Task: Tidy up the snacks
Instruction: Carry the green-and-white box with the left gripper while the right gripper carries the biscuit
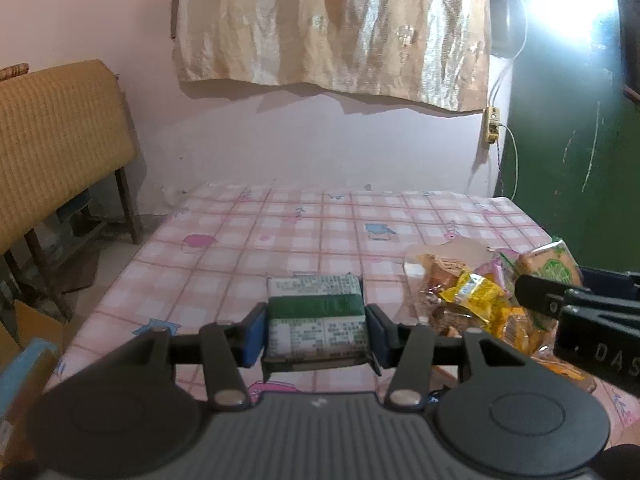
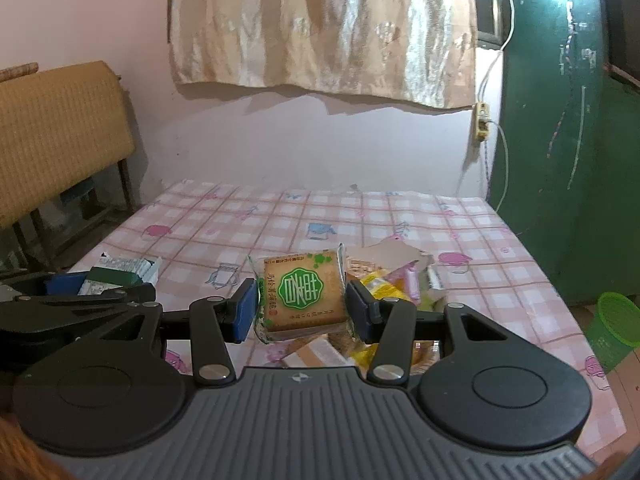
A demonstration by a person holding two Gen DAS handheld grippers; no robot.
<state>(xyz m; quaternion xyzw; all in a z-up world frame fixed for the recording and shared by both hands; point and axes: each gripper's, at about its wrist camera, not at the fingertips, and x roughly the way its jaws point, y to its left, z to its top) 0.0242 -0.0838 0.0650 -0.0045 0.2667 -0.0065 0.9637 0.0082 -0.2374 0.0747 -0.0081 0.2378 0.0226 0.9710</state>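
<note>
My left gripper (image 1: 316, 330) is shut on a green-and-white snack packet (image 1: 317, 316) and holds it above the pink checked tablecloth (image 1: 280, 232). My right gripper (image 2: 301, 306) is shut on a clear-wrapped biscuit packet with a green emblem (image 2: 304, 294), held over a pile of loose snacks (image 2: 396, 280). In the left wrist view the pile (image 1: 476, 300) lies at the right, with the right gripper (image 1: 560, 300) and its biscuit packet (image 1: 550, 266) above it. In the right wrist view the left gripper (image 2: 80, 292) and its packet (image 2: 116, 274) show at the left.
A torn piece of cardboard (image 2: 394, 252) lies behind the pile. A woven chair (image 1: 60, 128) stands at the left, a green door (image 2: 560, 160) at the right, and a green plastic basket (image 2: 616, 328) on the floor at the right. A curtain (image 1: 332, 24) hangs on the pink wall.
</note>
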